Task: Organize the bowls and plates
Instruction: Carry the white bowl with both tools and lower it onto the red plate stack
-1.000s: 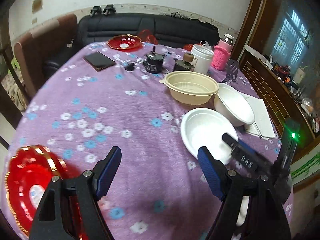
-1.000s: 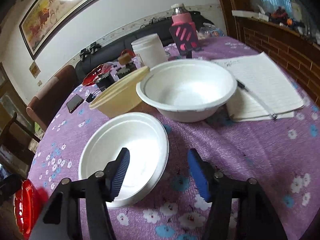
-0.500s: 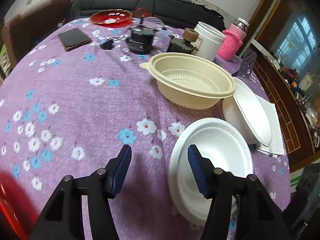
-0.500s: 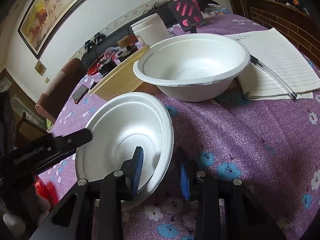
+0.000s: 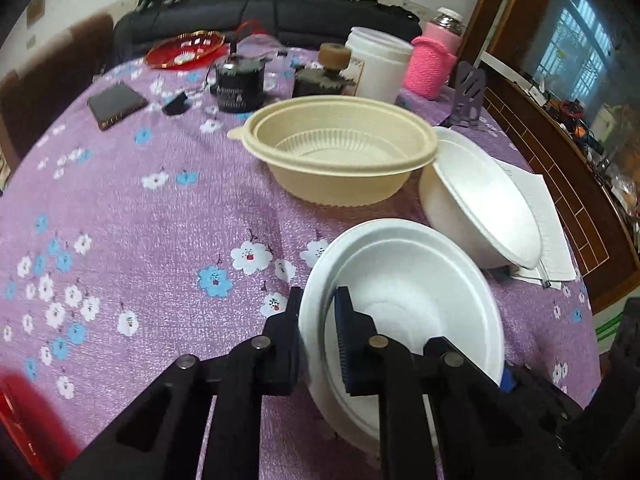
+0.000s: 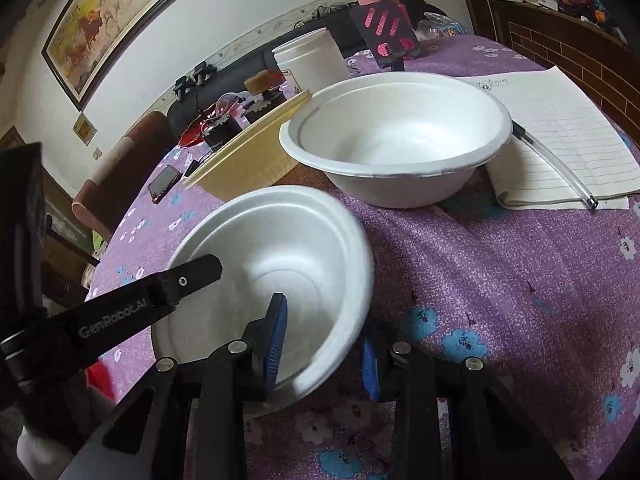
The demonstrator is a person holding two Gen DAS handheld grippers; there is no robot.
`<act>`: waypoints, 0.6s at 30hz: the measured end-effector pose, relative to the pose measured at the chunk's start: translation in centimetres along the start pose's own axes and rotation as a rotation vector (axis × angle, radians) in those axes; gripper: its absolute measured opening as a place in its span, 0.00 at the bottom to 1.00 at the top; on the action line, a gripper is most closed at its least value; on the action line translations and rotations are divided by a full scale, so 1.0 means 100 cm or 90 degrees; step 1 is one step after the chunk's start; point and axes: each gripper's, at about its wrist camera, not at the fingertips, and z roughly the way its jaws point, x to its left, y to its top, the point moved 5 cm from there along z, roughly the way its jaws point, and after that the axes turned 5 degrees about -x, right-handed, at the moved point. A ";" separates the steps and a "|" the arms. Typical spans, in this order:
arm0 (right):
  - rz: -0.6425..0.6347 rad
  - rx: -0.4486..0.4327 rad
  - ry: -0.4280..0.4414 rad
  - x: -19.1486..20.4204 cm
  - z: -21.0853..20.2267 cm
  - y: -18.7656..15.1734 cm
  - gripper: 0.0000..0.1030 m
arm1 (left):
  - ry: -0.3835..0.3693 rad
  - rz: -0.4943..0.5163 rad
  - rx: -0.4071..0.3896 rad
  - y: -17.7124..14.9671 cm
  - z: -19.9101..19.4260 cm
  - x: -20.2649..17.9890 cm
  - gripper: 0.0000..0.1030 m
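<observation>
**Two grippers on one foam bowl**

While both grippers bite the rim of the same white foam bowl (image 5: 404,304), the step in hand looks like the pick-up, the first move toward stacking the bowls. The left gripper (image 5: 318,336) pinches the bowl's near-left rim, one finger outside the wall and the blue pad inside, with little gap left. The right gripper (image 6: 320,344) straddles the near-right rim; its jaws are narrowed around the wall, though whether the outer pad (image 6: 369,364) actually presses the foam cannot be told. The bowl sits directly ahead of both, on the purple tablecloth (image 5: 160,220).

Beyond it, ahead and slightly right of the right gripper, stands the larger white bowl (image 6: 396,136), and beside that the beige bowl (image 5: 340,148). The next move, as I judge it, calls for an even lift by both hands, light pressure so the foam does not crease, then carrying it forward into one of those bowls.

Part of the foam bowl's near rim is hidden behind the gripper bodies. A red plate (image 5: 24,420) at the left gripper's lower left is cut off and blurred. Whether the bowl has left the cloth is unclear.
</observation>
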 end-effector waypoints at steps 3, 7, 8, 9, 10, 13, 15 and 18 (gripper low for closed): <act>0.003 -0.002 0.019 0.002 -0.002 -0.001 0.27 | 0.009 0.006 -0.015 0.001 -0.013 0.000 0.13; 0.003 -0.018 0.059 0.010 -0.010 0.000 0.25 | 0.026 0.014 -0.037 -0.001 -0.032 0.003 0.13; -0.001 -0.023 0.067 0.013 -0.012 0.000 0.25 | 0.031 0.016 -0.041 -0.002 -0.036 0.005 0.13; -0.006 -0.028 0.078 0.017 -0.015 0.000 0.25 | 0.037 0.015 -0.045 -0.004 -0.041 0.008 0.13; -0.010 -0.031 0.086 0.020 -0.017 -0.001 0.25 | 0.042 0.012 -0.048 -0.006 -0.046 0.011 0.13; -0.031 -0.037 0.112 0.033 -0.023 -0.005 0.25 | 0.045 -0.013 -0.053 -0.013 -0.060 0.022 0.13; -0.052 -0.037 0.127 0.044 -0.026 -0.011 0.26 | 0.048 -0.028 -0.060 -0.019 -0.073 0.031 0.13; -0.081 -0.032 0.154 0.066 -0.031 -0.020 0.26 | 0.064 -0.037 -0.082 -0.027 -0.095 0.045 0.13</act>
